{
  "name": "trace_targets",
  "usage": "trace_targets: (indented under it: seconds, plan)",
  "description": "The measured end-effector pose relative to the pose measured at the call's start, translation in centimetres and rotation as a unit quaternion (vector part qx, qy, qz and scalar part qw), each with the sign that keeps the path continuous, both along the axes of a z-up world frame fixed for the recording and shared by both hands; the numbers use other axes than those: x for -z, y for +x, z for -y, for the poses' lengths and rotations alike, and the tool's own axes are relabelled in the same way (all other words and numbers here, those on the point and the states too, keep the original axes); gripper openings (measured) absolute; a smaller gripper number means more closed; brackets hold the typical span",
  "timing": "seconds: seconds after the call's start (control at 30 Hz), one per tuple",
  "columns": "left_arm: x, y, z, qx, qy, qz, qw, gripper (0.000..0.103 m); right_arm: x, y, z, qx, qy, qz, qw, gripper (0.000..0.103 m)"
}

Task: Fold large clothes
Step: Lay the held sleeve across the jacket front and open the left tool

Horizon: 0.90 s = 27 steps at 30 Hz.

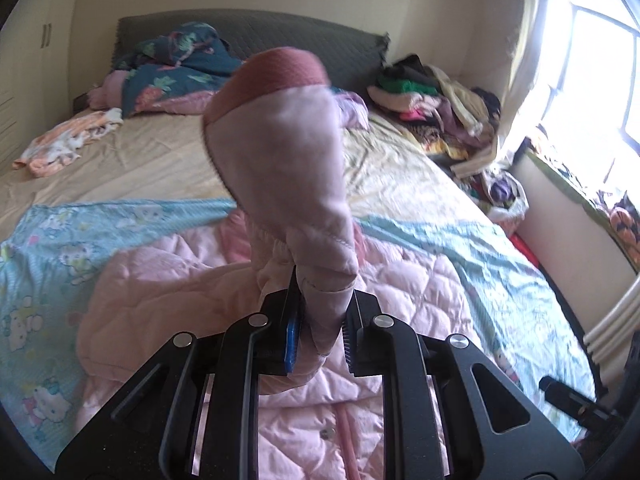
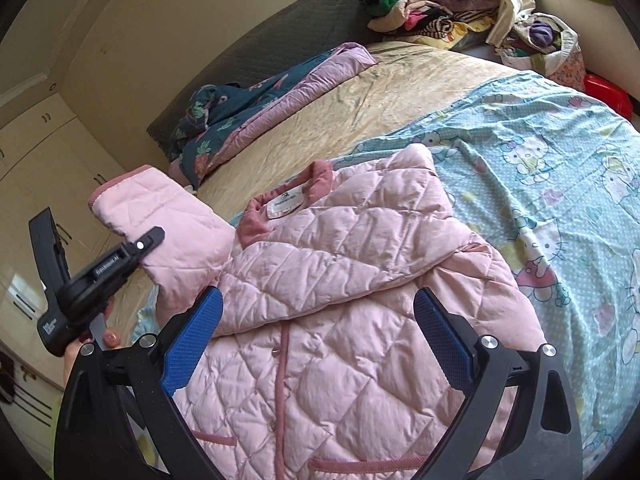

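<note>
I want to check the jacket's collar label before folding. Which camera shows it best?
The right wrist view: the collar label lies face up inside the pink quilted jacket. In the left wrist view the raised sleeve blocks the collar.

Right gripper (image 2: 318,336): jaws spread wide, blue pads (image 2: 192,338) either side of the jacket front, not pressing it.
Pink quilted jacket (image 2: 340,280): lies front up under and ahead of the gripper, darker pink collar (image 2: 288,208) at the far end.
Sleeve (image 2: 168,224): lifted off the bed, left of the left pad, dark pink cuff farthest away.
Left gripper (image 2: 156,240): black, clamped on the sleeve; fingers (image 2: 108,338) beneath it.
Cartoon-cat sheet (image 2: 560,168): blue, right of the jacket.
Clothes pile (image 2: 432,4): far ahead.
</note>
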State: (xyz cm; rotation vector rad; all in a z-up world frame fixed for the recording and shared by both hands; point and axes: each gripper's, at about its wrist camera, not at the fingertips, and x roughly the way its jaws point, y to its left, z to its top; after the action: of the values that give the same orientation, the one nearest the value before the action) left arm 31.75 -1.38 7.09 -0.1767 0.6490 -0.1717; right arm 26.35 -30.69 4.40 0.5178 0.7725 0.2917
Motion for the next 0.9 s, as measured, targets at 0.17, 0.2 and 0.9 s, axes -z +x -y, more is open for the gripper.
trace_targets:
  seconds: [0.17,0.2,0.9]
  plan:
    - [3.0,0.6,2.1,0.026,0.012,-0.024,0.9993,0.010,0.7,0.4,0.6,0.008,0.001,-0.007,1.000,0.096]
    - [3.3,0.6,2.4,0.029,0.014,-0.026,0.9991,0.010,0.8,0.5,0.7,0.010,0.002,-0.009,1.000,0.096]
    - [10.2,-0.8,8.7,0.135,0.133,-0.098,0.9770,0.072,2.3,1.0,2.3,0.037,0.008,-0.030,0.999,0.096]
